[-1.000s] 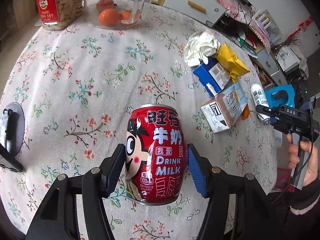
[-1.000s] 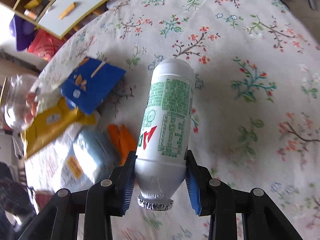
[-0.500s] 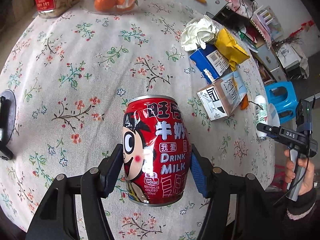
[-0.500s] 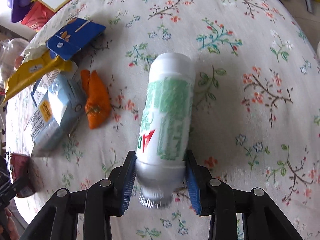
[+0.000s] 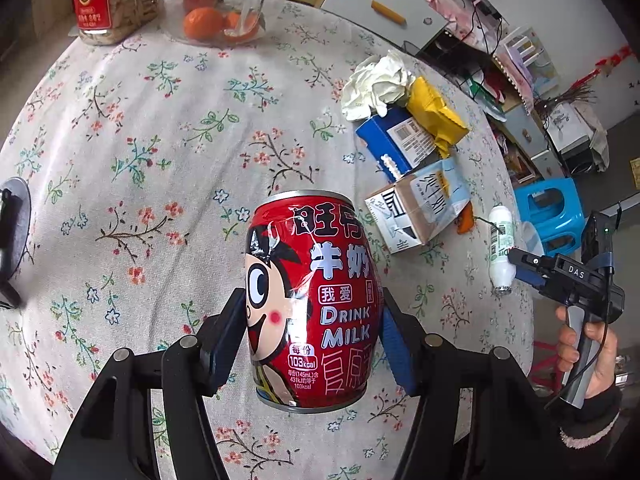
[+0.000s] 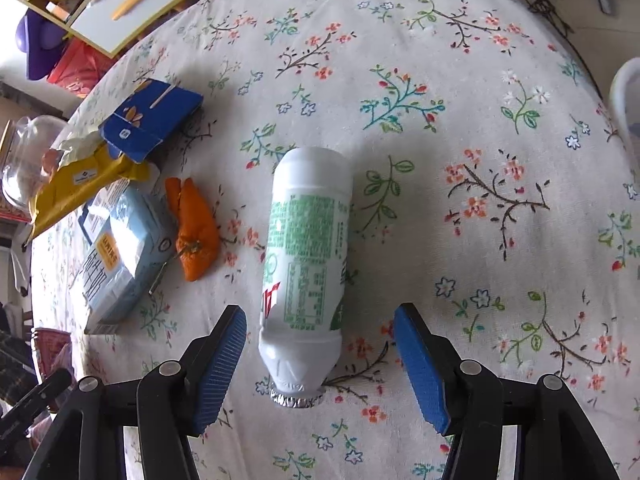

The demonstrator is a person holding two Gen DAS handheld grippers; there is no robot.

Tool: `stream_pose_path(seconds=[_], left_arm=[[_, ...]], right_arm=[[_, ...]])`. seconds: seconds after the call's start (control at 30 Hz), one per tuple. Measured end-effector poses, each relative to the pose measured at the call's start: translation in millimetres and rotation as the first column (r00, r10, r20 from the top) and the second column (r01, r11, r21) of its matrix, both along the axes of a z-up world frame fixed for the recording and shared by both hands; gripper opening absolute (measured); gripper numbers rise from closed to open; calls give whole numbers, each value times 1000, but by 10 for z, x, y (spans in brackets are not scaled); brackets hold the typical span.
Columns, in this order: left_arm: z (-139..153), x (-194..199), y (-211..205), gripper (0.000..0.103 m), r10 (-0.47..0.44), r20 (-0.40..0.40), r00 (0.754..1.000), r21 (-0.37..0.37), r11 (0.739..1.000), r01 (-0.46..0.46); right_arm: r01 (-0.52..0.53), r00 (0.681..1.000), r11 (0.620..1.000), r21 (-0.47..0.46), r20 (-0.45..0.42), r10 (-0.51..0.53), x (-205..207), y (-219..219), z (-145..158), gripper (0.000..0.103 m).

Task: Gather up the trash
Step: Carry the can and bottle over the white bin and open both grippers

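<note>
1. My left gripper (image 5: 314, 334) is clamping the red milk-drink can (image 5: 310, 300) at mid-body, both pads pressing its sides, the can lifted clear of the floral tablecloth (image 5: 160, 152).
2. My right gripper (image 6: 320, 364) is standing wide; its jaws have just been opening. The white yogurt-drink bottle (image 6: 306, 264) is lying on the cloth between the blue pads (image 6: 220, 372), touching neither, foil cap toward me.
3. Left of the bottle, close by: orange peel (image 6: 194, 232), then a pale blue carton (image 6: 120, 252), a yellow wrapper (image 6: 80, 184) and a blue box (image 6: 154, 120), all bunching near the table's rim.
4. Right of the bottle the cloth is running open toward the far edge.
5. From the left wrist camera, the bottle is sitting near the table's right edge, with a blue stool (image 5: 550, 210) beyond it; crumpled white paper (image 5: 376, 84) is topping the pile.
</note>
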State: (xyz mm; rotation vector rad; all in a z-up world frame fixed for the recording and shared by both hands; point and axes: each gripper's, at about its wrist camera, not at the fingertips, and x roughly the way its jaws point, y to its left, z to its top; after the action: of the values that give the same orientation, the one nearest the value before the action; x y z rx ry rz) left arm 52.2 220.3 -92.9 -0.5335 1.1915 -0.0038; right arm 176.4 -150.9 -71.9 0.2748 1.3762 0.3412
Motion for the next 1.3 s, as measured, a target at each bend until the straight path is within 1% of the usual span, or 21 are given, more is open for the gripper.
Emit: stream_pose_path(seconds=[0.1,0.17,0.2,0.27,0.3,0.4,0.47,0.53,0.73,0.9,1.0,1.13,1.3], left_arm=[[38,10,-25,65,2,12,1000,5,1000,-3],[46,22,-61,65,6,13,1000,6,1000,-6],[49,30,-71,65,6,14,1000,5,1000,-7],[70,42,-101,65,4,22,1000,2,1000,-4],[96,51,-124,65,2,29,1000,4,1000,-2],[180,65,-185,65,-9,53,999,24,1000,8],[237,64,-231,65,-16,69,997,38,999,13],[298,67,-279,65,-21,85,996,36,999,18],[478,97,-459,65,-41,127,991,36,999,37],[553,181,-616,65,-59,140,988,31,998,55],[612,254,-778,65,-85,152,985,31,996,81],[658,375,-1064,65,-128,156,979,33,992,125],[678,511,-1468,65,-182,159,970,27,983,180]], right_arm=[[15,1000,1000,10,-5,-15,36,-3,-19,64],[23,999,1000,19,-27,-23,63,5,-80,60],[23,999,999,22,-35,-22,86,52,-112,55],[22,999,999,24,-50,-21,110,81,-165,53],[21,999,1000,18,-48,-20,108,95,-168,51],[12,999,1000,-13,-34,-12,112,129,-151,41],[17,999,1000,-14,-33,-18,114,129,-136,40],[26,999,1000,-8,-26,-26,115,114,-113,40],[40,999,999,7,29,-40,108,-12,63,40],[88,995,996,27,39,-89,144,-288,136,40],[147,988,988,45,42,-149,180,-587,174,40],[231,971,971,62,40,-234,216,-1015,212,40],[341,939,937,76,24,-344,212,-1561,198,40]])
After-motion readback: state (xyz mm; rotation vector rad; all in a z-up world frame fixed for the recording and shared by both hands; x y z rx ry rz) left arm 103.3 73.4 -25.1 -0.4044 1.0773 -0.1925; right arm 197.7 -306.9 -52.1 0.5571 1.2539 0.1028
